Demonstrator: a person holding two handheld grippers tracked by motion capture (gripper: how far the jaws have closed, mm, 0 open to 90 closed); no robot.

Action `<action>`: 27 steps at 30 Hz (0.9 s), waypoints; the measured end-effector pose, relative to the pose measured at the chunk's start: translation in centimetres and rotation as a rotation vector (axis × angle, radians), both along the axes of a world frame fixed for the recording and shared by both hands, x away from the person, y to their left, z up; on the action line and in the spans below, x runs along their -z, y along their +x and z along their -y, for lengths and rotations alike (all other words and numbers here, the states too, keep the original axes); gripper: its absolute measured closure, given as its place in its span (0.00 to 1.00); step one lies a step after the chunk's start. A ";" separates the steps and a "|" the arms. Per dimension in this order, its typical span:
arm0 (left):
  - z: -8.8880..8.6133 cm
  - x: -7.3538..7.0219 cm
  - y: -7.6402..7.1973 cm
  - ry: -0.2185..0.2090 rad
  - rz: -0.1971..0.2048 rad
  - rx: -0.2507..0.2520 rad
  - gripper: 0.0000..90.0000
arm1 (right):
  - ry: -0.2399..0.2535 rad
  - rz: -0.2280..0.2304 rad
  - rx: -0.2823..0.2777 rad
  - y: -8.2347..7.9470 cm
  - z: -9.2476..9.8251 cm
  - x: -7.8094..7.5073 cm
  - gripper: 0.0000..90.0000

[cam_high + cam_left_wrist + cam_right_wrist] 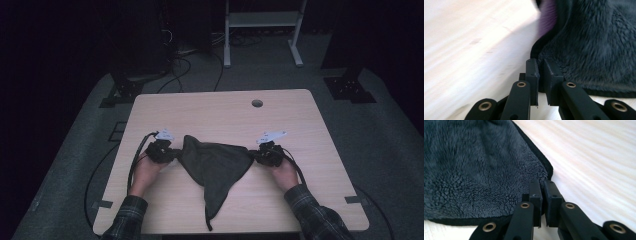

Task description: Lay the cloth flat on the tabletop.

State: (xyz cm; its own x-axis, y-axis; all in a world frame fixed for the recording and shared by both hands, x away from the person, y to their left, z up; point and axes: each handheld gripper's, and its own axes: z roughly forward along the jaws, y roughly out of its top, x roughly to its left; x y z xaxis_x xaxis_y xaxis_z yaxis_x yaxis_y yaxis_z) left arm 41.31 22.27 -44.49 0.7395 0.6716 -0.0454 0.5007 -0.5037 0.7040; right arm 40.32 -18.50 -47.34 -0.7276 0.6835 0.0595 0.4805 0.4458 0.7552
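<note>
Left hand-held gripper (175, 154) and right hand-held gripper (254, 156) each pinch a corner of the dark grey fleece cloth (216, 167), stretched over the light wooden surface (210, 110).

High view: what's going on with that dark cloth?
A person holds a gripper in each hand at a wooden table. The left gripper and right gripper are each shut on an opposite corner of a dark fleecy cloth, which is stretched between them. The rest of it trails in a point toward the table's near edge.
</note>
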 end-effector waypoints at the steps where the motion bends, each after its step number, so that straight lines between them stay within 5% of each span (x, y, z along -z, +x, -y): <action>1: -0.6 -0.3 -0.1 -0.016 0.006 -0.013 0.92 | 0.008 0.002 0.009 0.0 0.3 -0.2 0.94; 15: -4.9 -4.1 -1.2 -0.121 0.140 -0.136 0.92 | 0.031 0.092 0.097 0.2 4.7 -4.1 0.95; 22: -4.8 -5.9 -1.7 -0.166 0.197 -0.120 0.93 | 0.057 0.153 0.121 -0.3 6.7 -6.5 0.95; 27: -4.1 -8.6 -1.8 -0.184 0.258 -0.095 0.93 | 0.064 0.212 0.135 -0.5 7.6 -8.8 0.95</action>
State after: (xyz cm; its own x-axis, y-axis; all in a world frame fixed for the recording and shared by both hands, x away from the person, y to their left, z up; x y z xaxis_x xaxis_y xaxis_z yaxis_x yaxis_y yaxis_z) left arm 39.54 26.34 -35.92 0.6769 0.7360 0.0080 0.3328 -0.3158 0.8885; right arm 39.84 -26.10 -38.49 -0.6311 0.7748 -0.0382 0.3606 0.3366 0.8699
